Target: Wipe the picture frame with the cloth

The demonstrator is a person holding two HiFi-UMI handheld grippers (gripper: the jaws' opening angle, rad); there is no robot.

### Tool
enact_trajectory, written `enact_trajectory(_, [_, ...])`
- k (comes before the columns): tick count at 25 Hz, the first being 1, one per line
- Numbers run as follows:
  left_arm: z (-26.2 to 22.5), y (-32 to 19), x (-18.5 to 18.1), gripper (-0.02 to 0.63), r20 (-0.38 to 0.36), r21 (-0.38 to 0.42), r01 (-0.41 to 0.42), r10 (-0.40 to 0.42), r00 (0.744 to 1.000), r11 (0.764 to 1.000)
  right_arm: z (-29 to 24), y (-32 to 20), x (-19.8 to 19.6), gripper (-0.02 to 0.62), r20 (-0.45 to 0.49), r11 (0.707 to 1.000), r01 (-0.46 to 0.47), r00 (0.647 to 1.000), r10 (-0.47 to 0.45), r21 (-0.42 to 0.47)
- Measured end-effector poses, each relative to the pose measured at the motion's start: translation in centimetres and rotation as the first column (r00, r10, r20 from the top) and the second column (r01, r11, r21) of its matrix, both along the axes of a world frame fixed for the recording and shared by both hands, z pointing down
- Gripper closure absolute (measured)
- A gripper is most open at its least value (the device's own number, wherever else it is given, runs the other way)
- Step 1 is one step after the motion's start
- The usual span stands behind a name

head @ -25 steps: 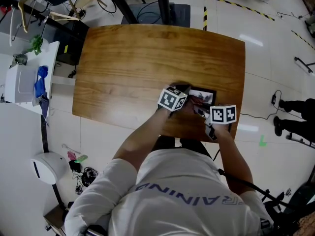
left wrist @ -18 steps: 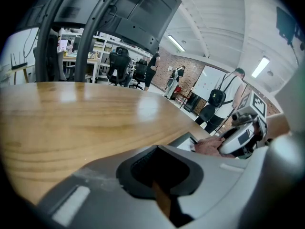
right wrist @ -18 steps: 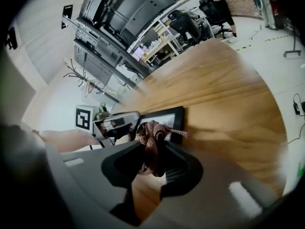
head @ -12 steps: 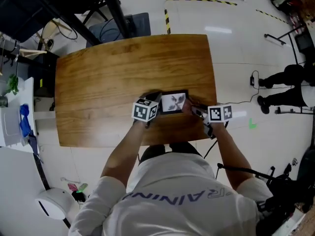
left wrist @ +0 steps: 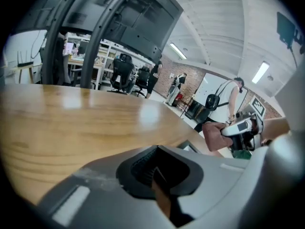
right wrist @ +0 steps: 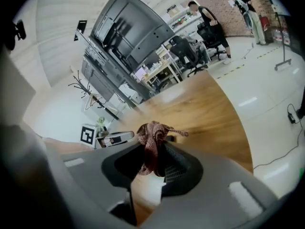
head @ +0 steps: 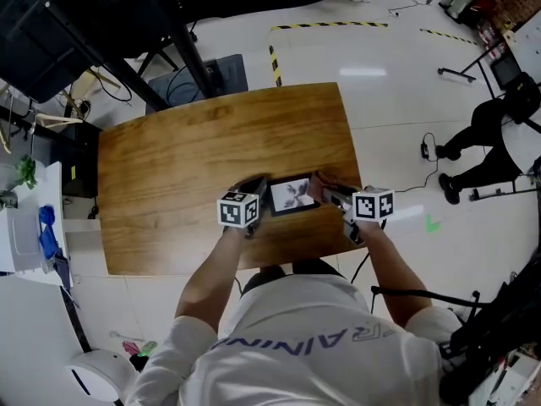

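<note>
The right gripper's (right wrist: 152,162) fingers are closed on a bunched reddish-brown cloth (right wrist: 151,142), which stands up out of the grip in a loose wad with one tail trailing to the side. The left gripper's (left wrist: 159,192) fingers are drawn close together on a thin edge seen end-on, which reads as the left end of the picture frame (head: 293,194). In the head view the left gripper (head: 258,193) sits at the frame's left end and the right gripper (head: 326,194) brings the cloth (head: 315,186) to its right end. The frame is dark-bordered with the picture facing up. Its long axis runs left to right across the person, roughly parallel to the near edge of the table (head: 186,167). Whether the frame lies flat on the wood or is lifted slightly cannot be determined. The left gripper view shows only one corner of the frame (left wrist: 191,147), the rest being hidden behind the gripper body. That view also shows the cloth (left wrist: 215,136) beyond the corner, held by the right gripper (left wrist: 228,133). Contact between cloth and frame is not clearly resolved in any view. The frame sits near the table's near edge, in its right half. The right gripper's marker cube (head: 373,204) stands over the table's right edge. Broad bare wood lies to the left and on the far side. A person (head: 494,129) stands on the floor well to the right of the table.
</note>
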State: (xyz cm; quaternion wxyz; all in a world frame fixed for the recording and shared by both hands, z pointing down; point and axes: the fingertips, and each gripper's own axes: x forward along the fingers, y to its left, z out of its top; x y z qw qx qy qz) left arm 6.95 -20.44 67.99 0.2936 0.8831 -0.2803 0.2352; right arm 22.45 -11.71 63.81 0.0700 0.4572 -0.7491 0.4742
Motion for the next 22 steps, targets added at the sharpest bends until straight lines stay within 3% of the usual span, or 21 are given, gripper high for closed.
enact_trajectory(4, [-5.9, -1.8, -1.4, 0.6, -0.073, 0.121, 0.066, -0.058, 0.996, 0.99, -4.5, -2.5, 1.6, 0.486, -0.044, 0.987, -0.047, 0.998, 0.054, 0.152])
enact_trajectory(8, [-12.9, -2.8, -3.7, 0.6, -0.125, 0.252, 0.128, -0.099, 0.987, 0.959, -10.3, -4.2, 2.8, 0.486, -0.067, 0.946, -0.082, 0.992, 0.108, 0.313])
enact_trajectory(15, [-23.8, -1.3, -7.7, 0.6, -0.224, 0.427, 0.234, -0.148, 0.963, 0.874, -20.4, -4.6, 4.5, 0.486, -0.116, 0.833, -0.095, 0.975, 0.187, 0.545])
enact_trajectory(19, [-29.0, -0.7, -9.6, 0.6, -0.267, 0.516, 0.28, -0.158, 0.951, 0.81, -25.1, -4.4, 4.6, 0.488, -0.132, 0.77, -0.074, 0.97, 0.202, 0.634])
enact_trajectory(22, [-32.0, -0.7, -10.1, 0.6, -0.282, 0.554, 0.289, -0.151, 0.947, 0.78, -28.0, -3.9, 4.9, 0.488, -0.132, 0.724, -0.075, 0.966, 0.224, 0.685])
